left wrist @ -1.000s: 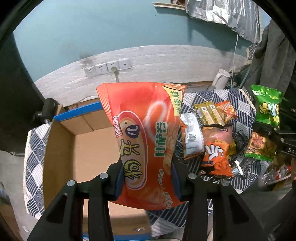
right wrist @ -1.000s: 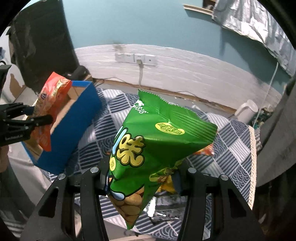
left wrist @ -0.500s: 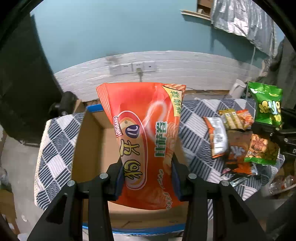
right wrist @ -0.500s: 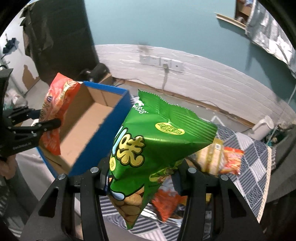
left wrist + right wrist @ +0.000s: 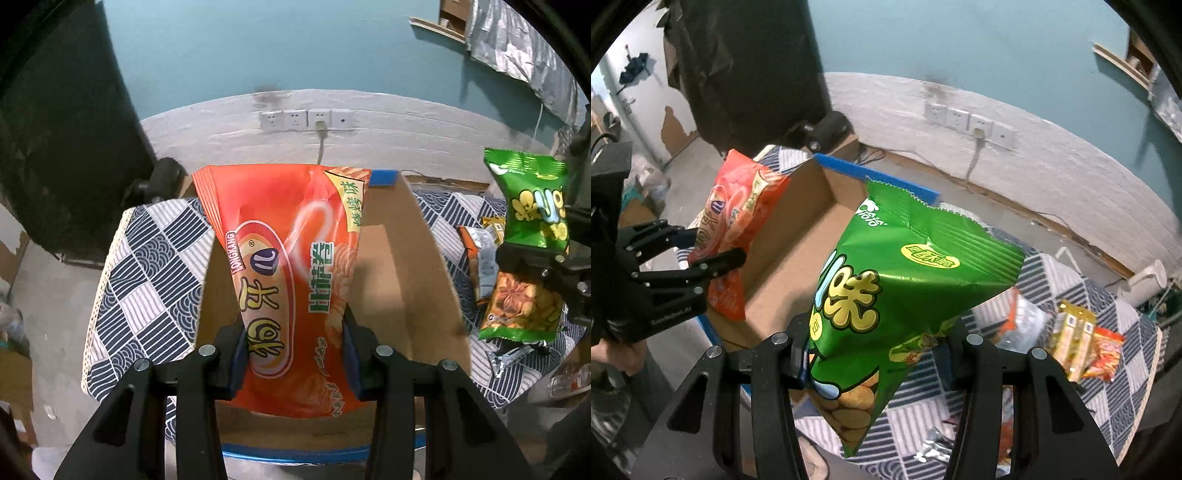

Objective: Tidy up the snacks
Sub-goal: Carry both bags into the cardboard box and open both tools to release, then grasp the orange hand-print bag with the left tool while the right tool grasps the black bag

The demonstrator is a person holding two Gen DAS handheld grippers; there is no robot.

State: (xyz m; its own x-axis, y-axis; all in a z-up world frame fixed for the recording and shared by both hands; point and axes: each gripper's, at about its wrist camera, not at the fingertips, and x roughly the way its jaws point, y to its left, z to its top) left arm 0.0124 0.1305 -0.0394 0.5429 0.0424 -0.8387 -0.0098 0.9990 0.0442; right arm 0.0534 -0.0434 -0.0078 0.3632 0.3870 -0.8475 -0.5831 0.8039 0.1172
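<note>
My left gripper (image 5: 293, 354) is shut on an orange snack bag (image 5: 291, 273), held upright over the open cardboard box (image 5: 402, 266) with blue outer walls. My right gripper (image 5: 877, 354) is shut on a green snack bag (image 5: 905, 295), hanging just right of the box (image 5: 798, 236). In the right wrist view the left gripper (image 5: 701, 254) and the orange snack bag (image 5: 738, 218) sit over the box's left side. The left wrist view shows the green snack bag (image 5: 532, 206) at the far right, above the table. The box floor looks bare.
A blue-and-white patterned cloth (image 5: 147, 266) covers the table. Several loose snack packets (image 5: 1075, 332) lie on it right of the box. A white kettle (image 5: 1145, 280) stands at the back right. Wall sockets (image 5: 306, 119) and a dark chair (image 5: 750, 66) are behind.
Both grippers have carried their bags leftward: the box now lies centred under the orange bag, and the green bag has come from over the packets to the box's right edge.
</note>
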